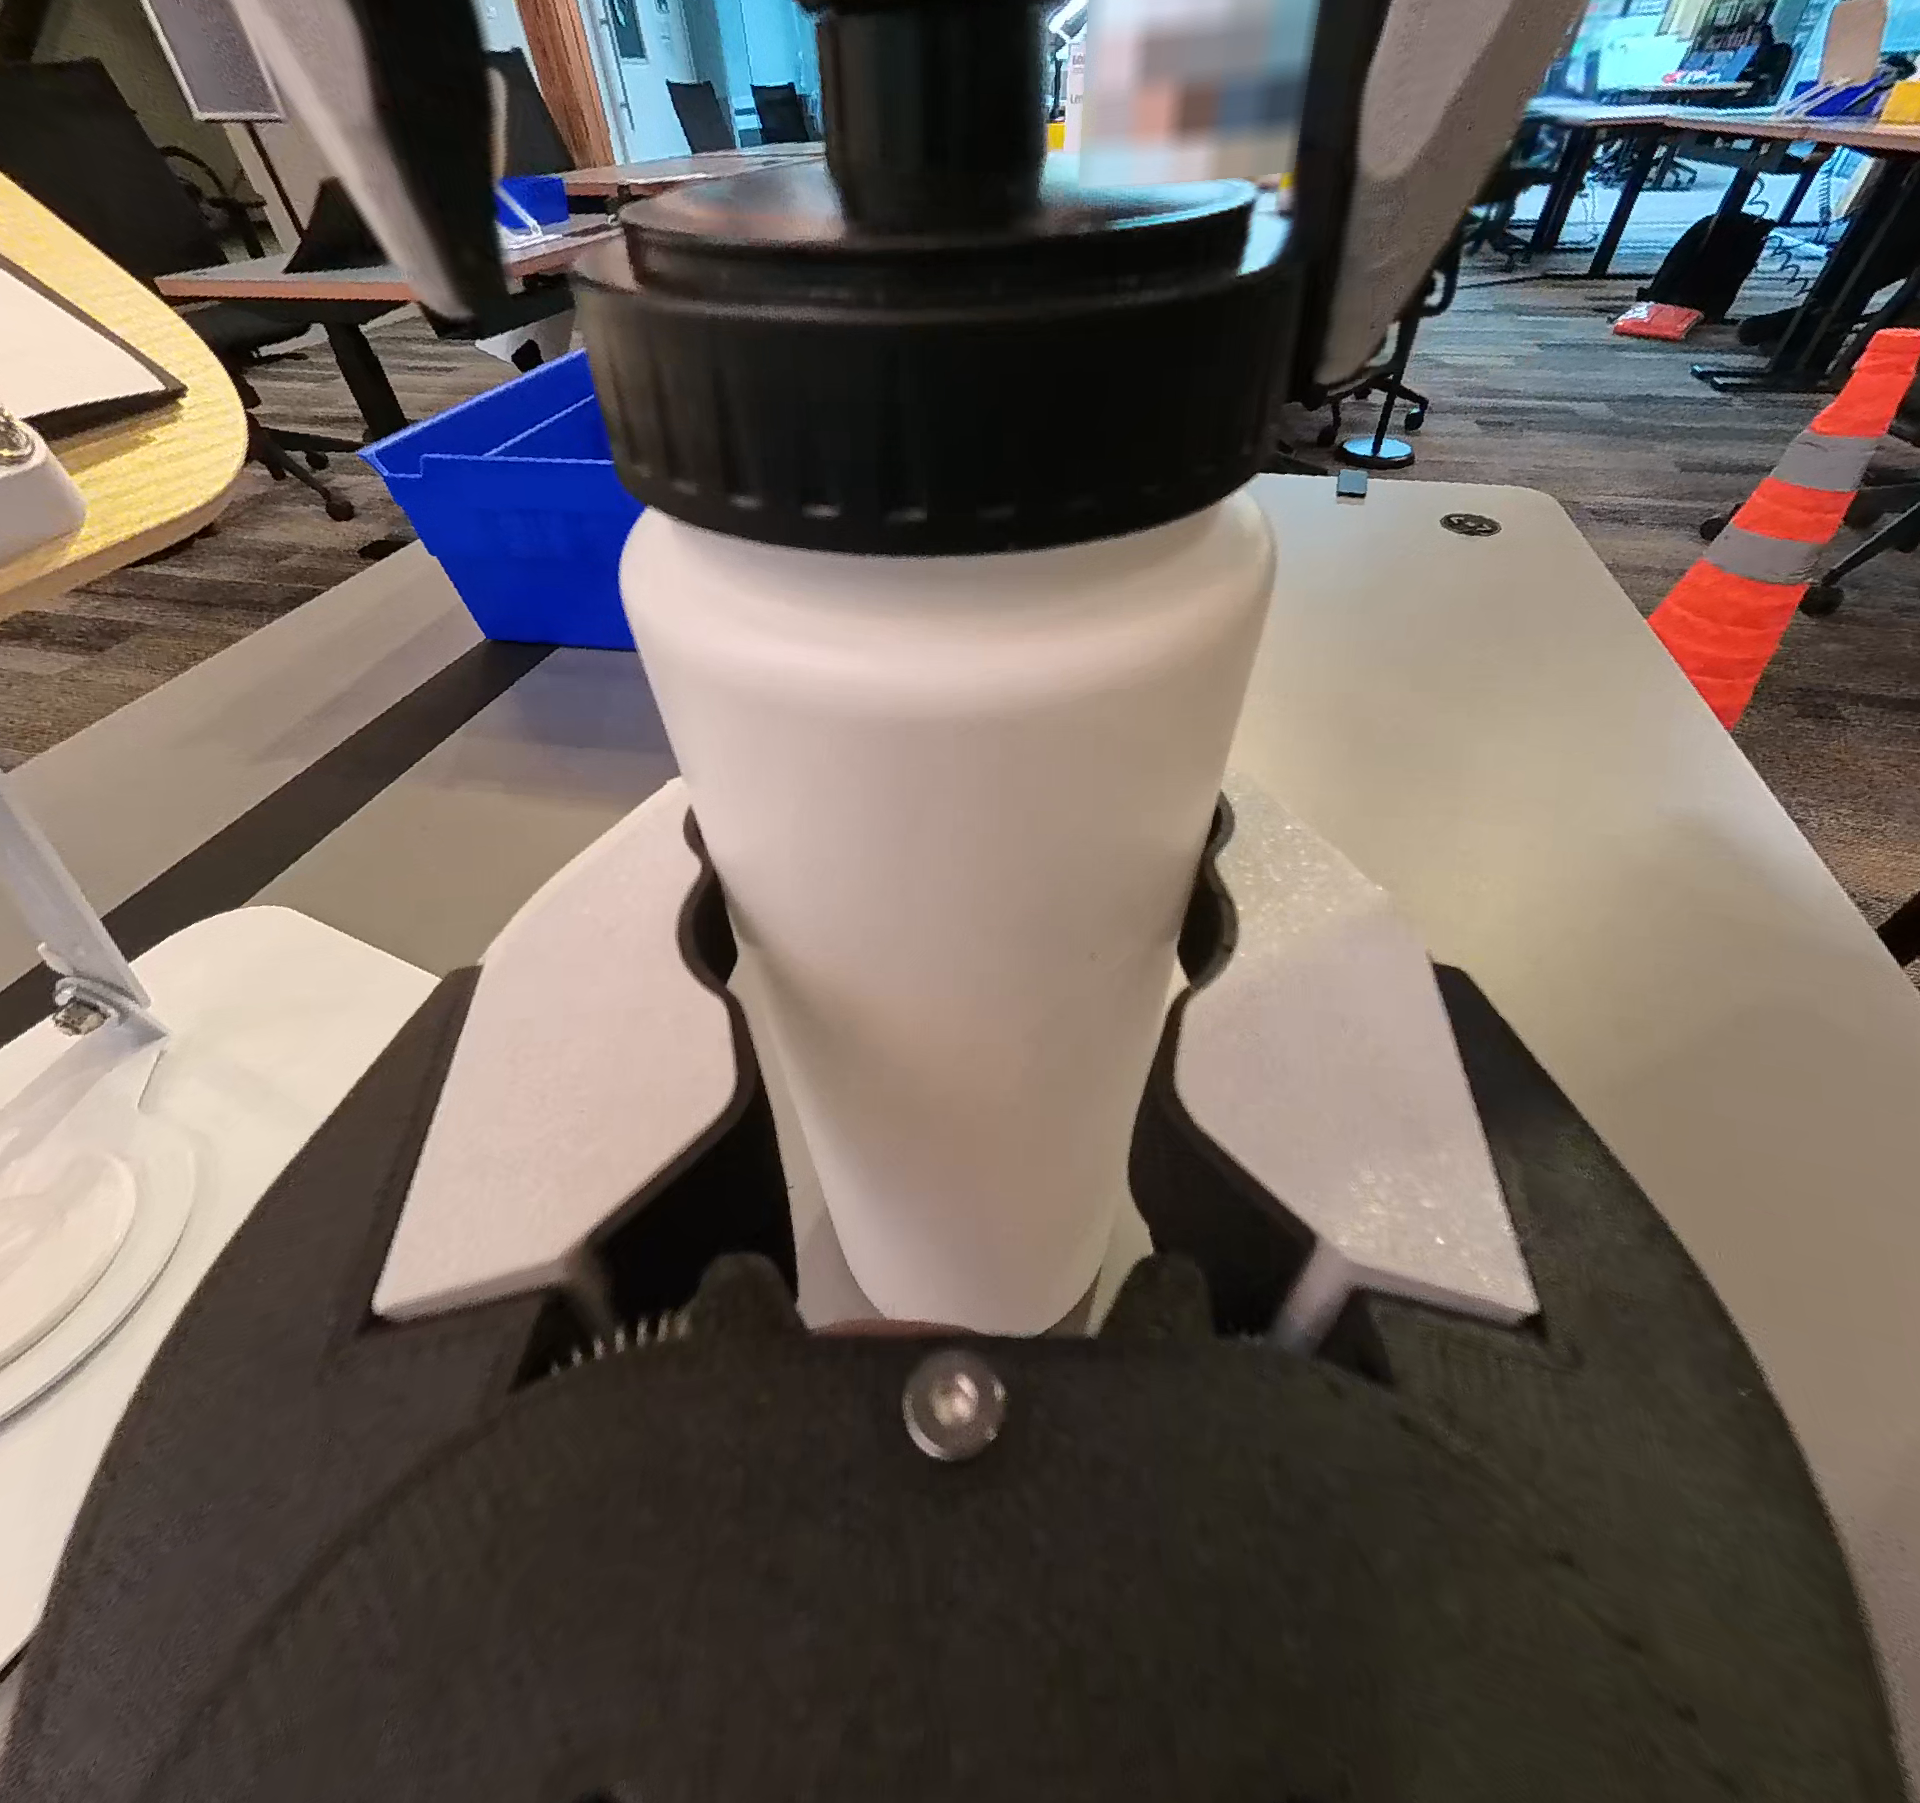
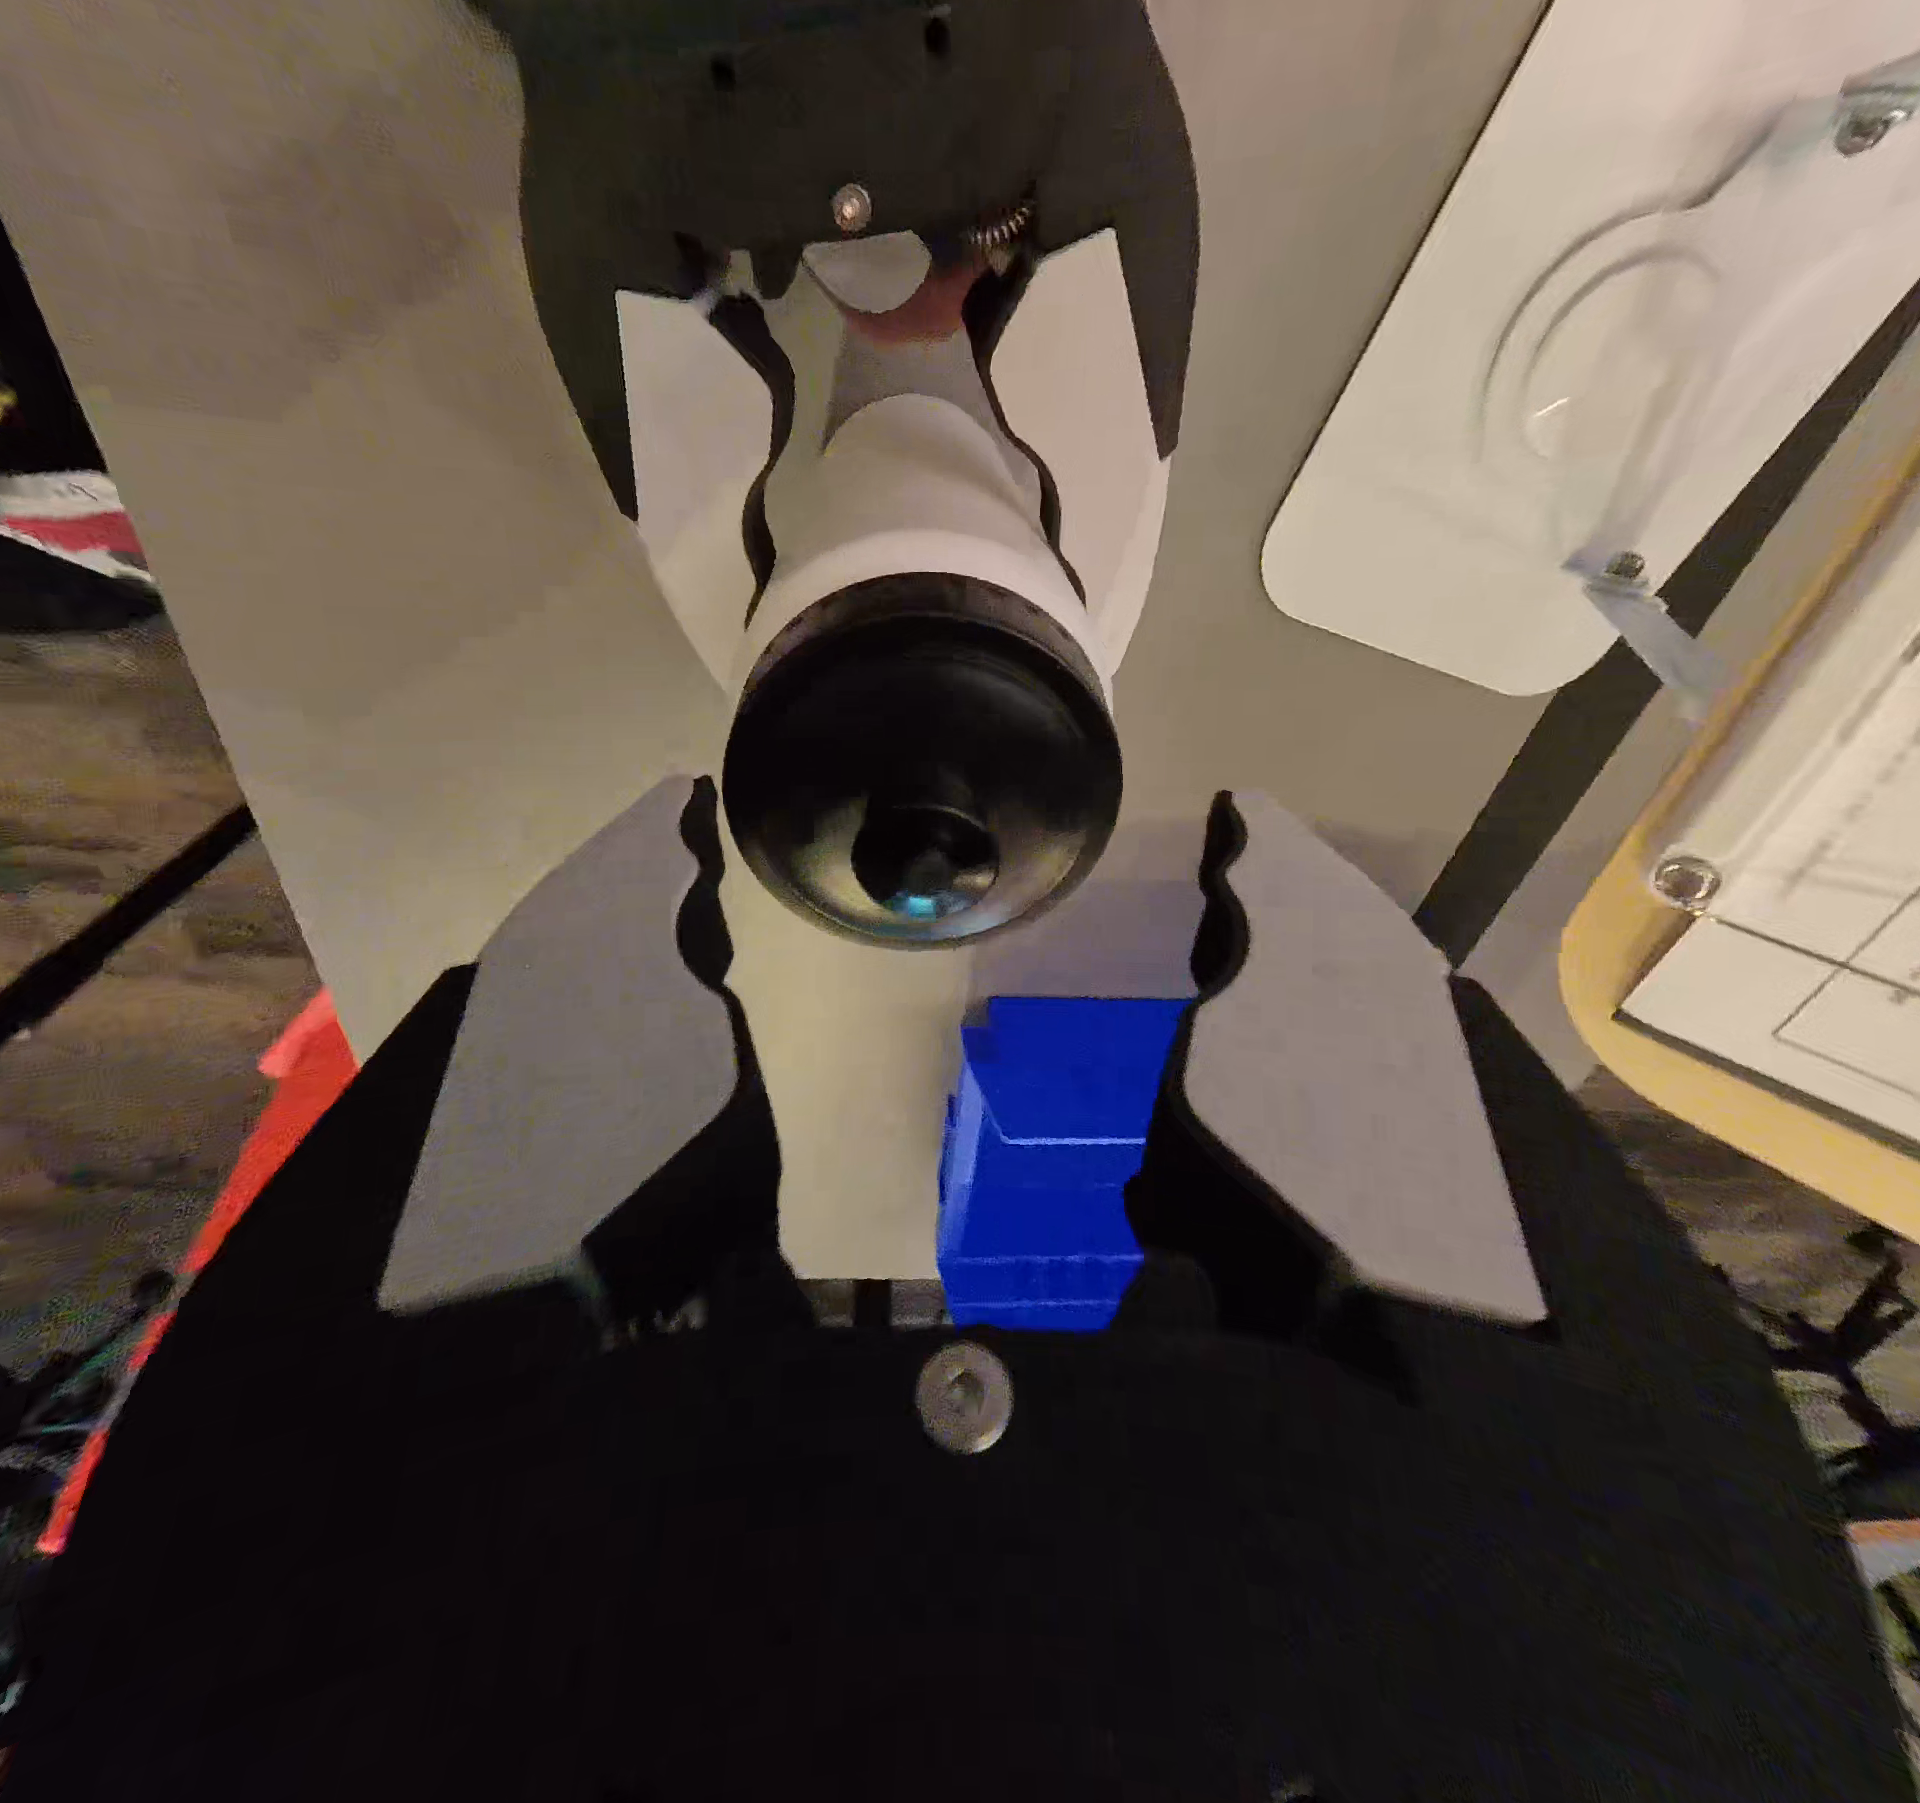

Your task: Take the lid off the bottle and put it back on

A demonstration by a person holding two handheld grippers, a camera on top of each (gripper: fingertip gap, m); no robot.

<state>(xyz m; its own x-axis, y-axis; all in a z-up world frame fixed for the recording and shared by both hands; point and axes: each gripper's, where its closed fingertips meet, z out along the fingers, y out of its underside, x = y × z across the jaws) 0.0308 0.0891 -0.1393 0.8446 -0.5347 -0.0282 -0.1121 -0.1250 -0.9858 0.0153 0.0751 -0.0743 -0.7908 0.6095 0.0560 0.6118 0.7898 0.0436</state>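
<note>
So my left tongs (image 1: 951, 932) held the bottle (image 1: 951, 870) upright on the desk (image 1: 1507, 714); my right tongs (image 2: 961, 880), wide open, hung right above the lid (image 2: 920, 766).

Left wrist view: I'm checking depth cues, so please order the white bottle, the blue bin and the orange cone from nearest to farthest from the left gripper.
1. White bottle: clamped between the left gripper's fingers, dead centre.
2. Blue bin: behind the bottle on the left, just past the table edge.
3. Orange cone: on the floor off the table's right edge; it looks about as far off as the bin, so these two are too close to call.
</note>
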